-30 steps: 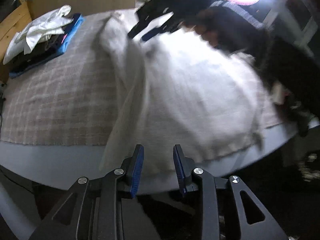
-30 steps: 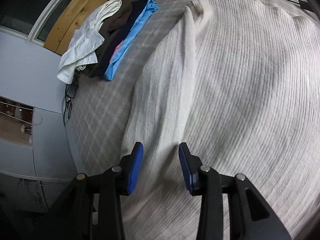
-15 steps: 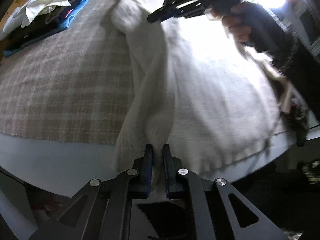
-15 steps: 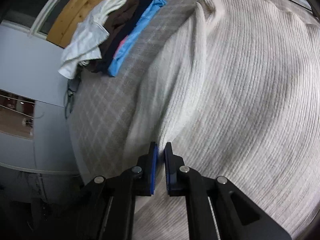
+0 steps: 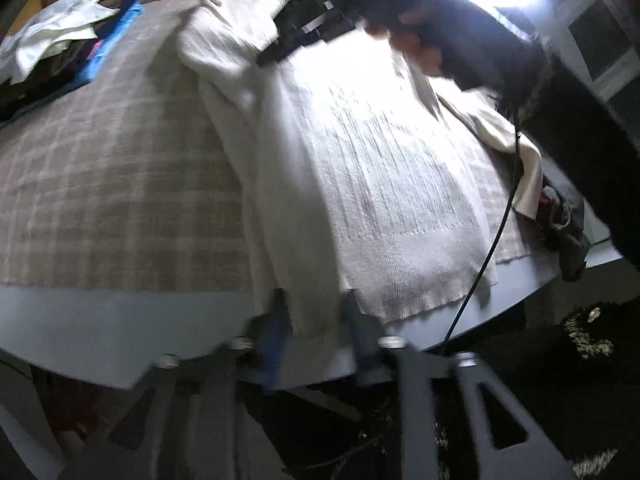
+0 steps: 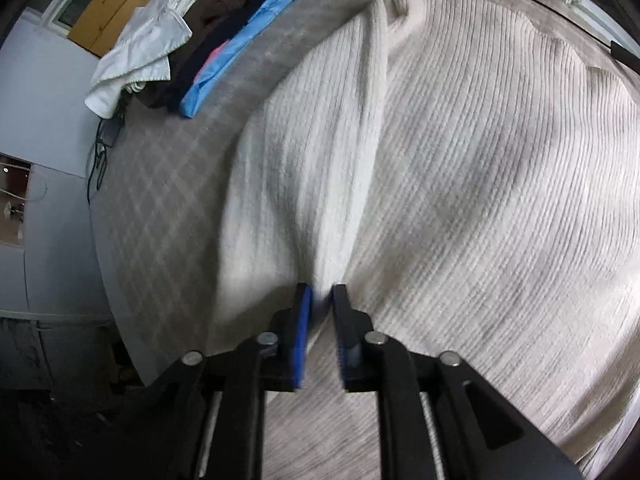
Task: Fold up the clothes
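In the left wrist view we see the left gripper (image 5: 316, 320) at the near edge of the table (image 5: 80, 320), its fingers spread with the end of the cream sweater's (image 5: 360, 184) sleeve (image 5: 280, 200) hanging between them; the picture is blurred, and the pads do not seem pressed on the knit. The sweater lies flat on a beige checked cloth (image 5: 120, 184) that covers the table, its hem just over the cloth's near edge. At the far end we see the right gripper (image 5: 276, 54) held in a hand (image 5: 416, 46) with a dark sleeve above the sweater's shoulder. A pile of clothes (image 5: 68, 44) sits at the far left corner.

In the right wrist view we see the right gripper (image 6: 320, 300) with its blue-padded fingers (image 6: 302, 320) drawn close together, pinching a raised fold of the sweater (image 6: 480, 200) where the sleeve (image 6: 320, 160) meets the body. The pile of clothes (image 6: 192, 40), white, dark and blue, lies well apart at the upper left.
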